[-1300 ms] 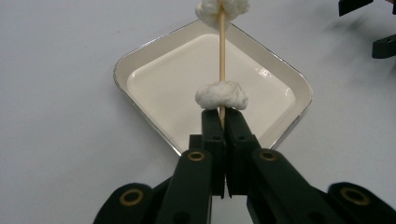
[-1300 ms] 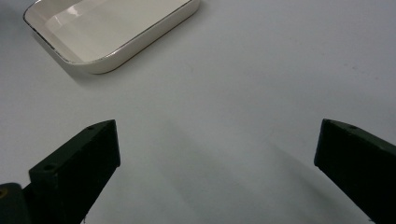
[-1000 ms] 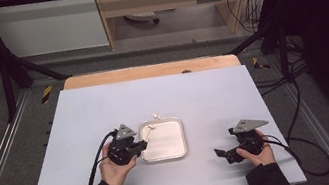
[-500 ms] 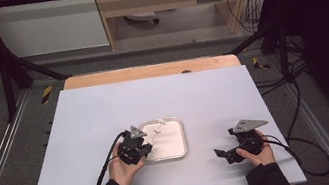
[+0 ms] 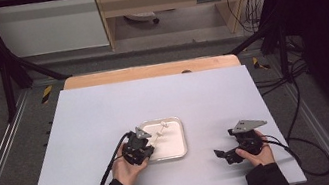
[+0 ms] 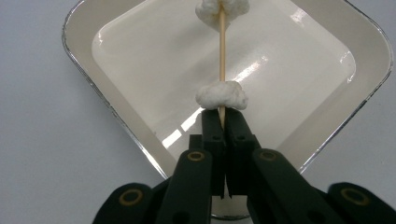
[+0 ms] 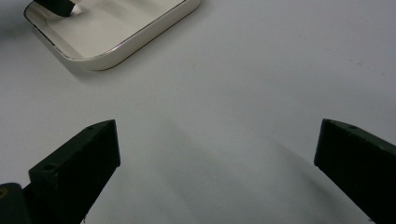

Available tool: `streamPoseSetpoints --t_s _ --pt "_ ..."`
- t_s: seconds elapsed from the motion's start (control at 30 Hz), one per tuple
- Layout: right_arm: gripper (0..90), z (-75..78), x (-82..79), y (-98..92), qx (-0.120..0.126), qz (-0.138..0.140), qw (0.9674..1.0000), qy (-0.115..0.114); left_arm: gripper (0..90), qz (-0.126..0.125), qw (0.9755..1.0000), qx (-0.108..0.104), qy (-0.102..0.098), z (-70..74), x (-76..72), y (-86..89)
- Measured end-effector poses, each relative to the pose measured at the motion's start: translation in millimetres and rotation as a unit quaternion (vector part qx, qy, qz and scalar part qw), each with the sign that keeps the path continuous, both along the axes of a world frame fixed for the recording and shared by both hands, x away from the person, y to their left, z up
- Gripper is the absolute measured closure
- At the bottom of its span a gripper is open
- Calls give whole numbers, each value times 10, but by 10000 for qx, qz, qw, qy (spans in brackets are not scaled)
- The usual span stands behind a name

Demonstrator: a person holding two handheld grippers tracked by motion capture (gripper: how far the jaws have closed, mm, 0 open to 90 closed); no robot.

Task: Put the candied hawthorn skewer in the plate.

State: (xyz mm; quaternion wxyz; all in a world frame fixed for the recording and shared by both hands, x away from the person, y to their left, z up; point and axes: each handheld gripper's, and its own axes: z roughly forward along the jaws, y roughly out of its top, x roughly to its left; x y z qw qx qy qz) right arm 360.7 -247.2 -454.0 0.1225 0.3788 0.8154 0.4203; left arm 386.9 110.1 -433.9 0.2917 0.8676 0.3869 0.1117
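While your left tool (image 6: 223, 122) stays clamped on the skewer (image 6: 222, 51), note the change from a second ago: that hand has come in and down toward the tray (image 5: 180, 143), so the stick now hangs over the tray's white floor instead of beside it; reads to me as the set-down stage, release not yet done; skewer sits pinched at its near end, jaws all but shut on the wood, one white marshmallow-like lump (image 6: 221, 95) touching the jaw tips, a second lump (image 6: 222, 9) at the far end, cut off by the frame edge; whether either lump rests on the tray, you can't tell from here; your right tool (image 5: 236, 152) is parked on the surface (image 5: 105, 112) well right of the tray, jaws wide apart, nothing between them, unmoved; no brand, label or readable writing anywhere
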Motion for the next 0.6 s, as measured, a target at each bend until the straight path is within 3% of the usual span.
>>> streamPoseSetpoints --t_s 0.3,0.6 --pt "9 1 -2 1 14 12 10000 20 840 -101 9999 10 -9 14 -1 5" --pt "9 4 1 -5 6 22 10000 1 677 -263 9994 -180 -159 155 -31 155"
